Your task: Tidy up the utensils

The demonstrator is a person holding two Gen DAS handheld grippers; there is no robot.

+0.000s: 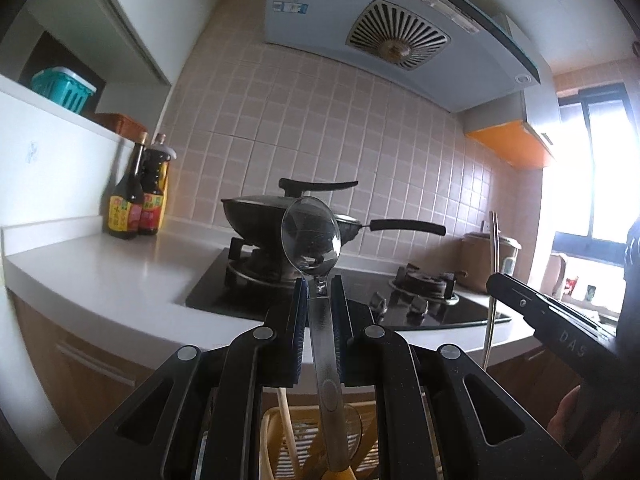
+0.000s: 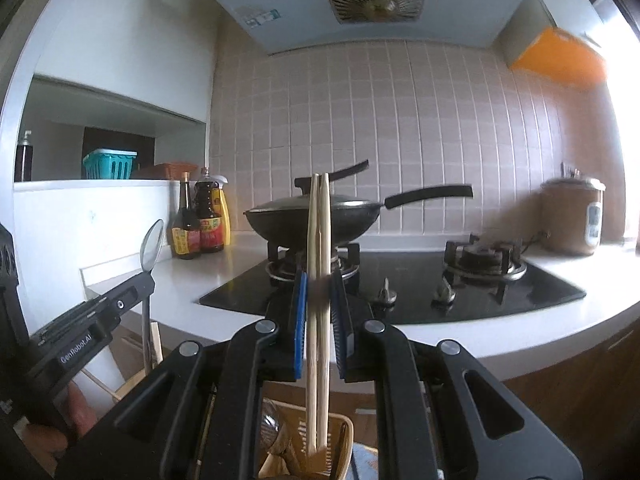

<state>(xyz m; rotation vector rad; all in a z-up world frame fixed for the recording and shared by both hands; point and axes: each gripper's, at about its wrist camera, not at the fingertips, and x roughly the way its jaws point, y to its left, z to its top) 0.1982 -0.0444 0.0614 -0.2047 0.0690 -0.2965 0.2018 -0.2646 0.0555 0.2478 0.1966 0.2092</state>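
Steel spoon (image 1: 316, 248) pinched in left gripper (image 1: 319, 300) fingers; right gripper (image 2: 319, 292) pinches wooden chopsticks (image 2: 318, 280); both over yellow slotted holder (image 2: 344, 440), not yet released.

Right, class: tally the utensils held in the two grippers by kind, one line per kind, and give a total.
Spoons: 1, the metal spoon in the left gripper.
Chopsticks: 2, the wooden chopsticks in the right gripper.
Total: 3 utensils held.
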